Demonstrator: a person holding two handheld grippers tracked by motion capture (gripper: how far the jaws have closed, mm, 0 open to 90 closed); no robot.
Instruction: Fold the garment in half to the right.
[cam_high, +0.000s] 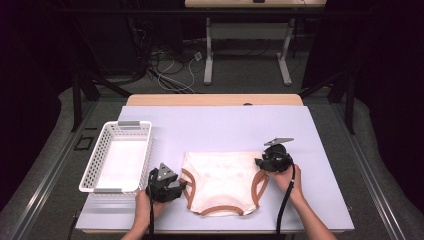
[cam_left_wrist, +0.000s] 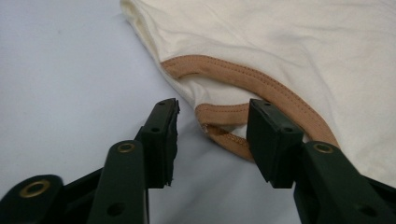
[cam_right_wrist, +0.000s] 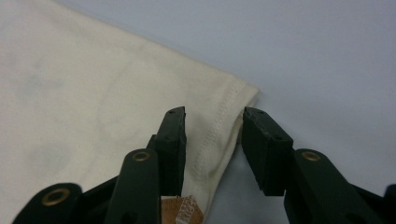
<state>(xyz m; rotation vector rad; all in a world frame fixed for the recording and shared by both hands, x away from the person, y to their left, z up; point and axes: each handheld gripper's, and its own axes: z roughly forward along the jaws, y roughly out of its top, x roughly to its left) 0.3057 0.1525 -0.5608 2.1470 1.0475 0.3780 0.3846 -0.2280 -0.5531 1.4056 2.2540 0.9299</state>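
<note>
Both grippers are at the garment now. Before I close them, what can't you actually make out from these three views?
- Left gripper, left gripper view: whether its open jaws touch the brown-trimmed leg opening of the cream cotton underpants; depth is unclear.
- Right gripper, right gripper view: same doubt at the stitched side edge.
- High view: white plastic slatted basket, floor too pale to judge.
- Underpants' underside: hidden against the lavender table mat.
</note>
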